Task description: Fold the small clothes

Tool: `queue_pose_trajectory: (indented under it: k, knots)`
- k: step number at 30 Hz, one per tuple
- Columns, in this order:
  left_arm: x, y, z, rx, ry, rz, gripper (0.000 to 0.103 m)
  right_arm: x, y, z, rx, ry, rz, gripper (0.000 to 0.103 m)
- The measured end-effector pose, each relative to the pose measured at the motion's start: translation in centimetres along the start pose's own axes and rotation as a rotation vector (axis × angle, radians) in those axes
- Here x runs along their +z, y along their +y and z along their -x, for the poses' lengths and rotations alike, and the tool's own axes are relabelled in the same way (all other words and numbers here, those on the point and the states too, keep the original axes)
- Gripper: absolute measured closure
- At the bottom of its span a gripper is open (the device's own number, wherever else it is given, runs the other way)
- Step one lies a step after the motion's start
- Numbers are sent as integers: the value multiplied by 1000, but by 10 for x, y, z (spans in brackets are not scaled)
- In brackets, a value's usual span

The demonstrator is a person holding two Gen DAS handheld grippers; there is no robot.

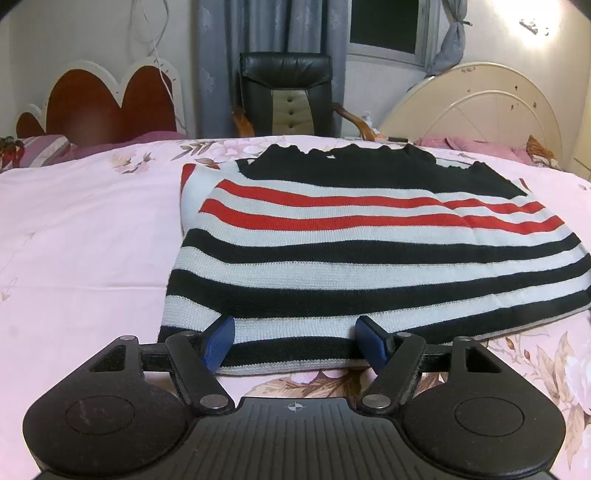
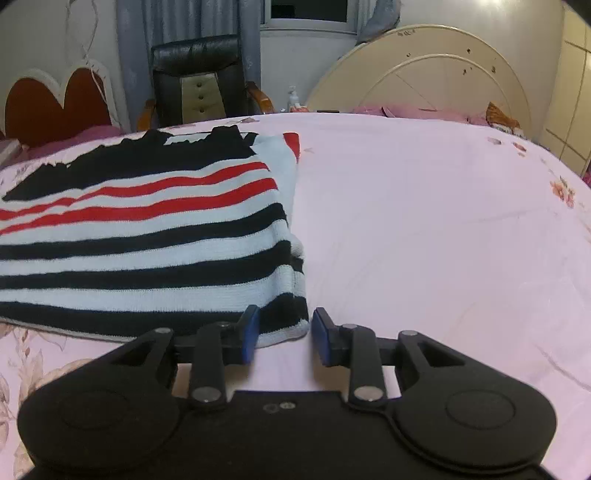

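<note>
A small knitted sweater (image 1: 354, 236) with black, white and red stripes and a black top lies flat on the bed, sleeves folded in. It also shows in the right wrist view (image 2: 147, 236). My left gripper (image 1: 295, 341) is open, its blue pads astride the near hem by the sweater's left corner. My right gripper (image 2: 283, 334) is open, its pads either side of the sweater's near right corner. Neither is closed on the cloth.
The bed has a pink floral sheet (image 2: 424, 221). Behind it stand a black leather chair (image 1: 286, 96), a heart-shaped headboard (image 1: 103, 103), a round cream board (image 2: 424, 77) and grey curtains (image 1: 258, 33). Pink pillows (image 1: 44, 149) lie at the far edge.
</note>
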State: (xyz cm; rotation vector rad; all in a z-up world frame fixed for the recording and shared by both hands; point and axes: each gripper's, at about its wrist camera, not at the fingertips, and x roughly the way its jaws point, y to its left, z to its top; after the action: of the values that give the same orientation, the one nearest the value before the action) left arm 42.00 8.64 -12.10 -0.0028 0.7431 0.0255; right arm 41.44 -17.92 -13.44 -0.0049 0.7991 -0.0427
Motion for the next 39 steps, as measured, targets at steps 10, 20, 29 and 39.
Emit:
queue_pose_trajectory:
  k: [10, 20, 29, 39]
  knots:
    - [-1, -1, 0, -1, 2, -5, 31, 2, 12, 10, 0, -44, 40, 85]
    - [-1, 20, 25, -78, -42, 127, 30, 2, 10, 23, 37, -48, 26, 72]
    - [-52, 80, 38, -211, -13, 560, 31, -9, 10, 50, 132, -66, 0, 68]
    - [-70, 104, 15, -347, -84, 934, 30, -7, 31, 42, 193, -43, -8, 66]
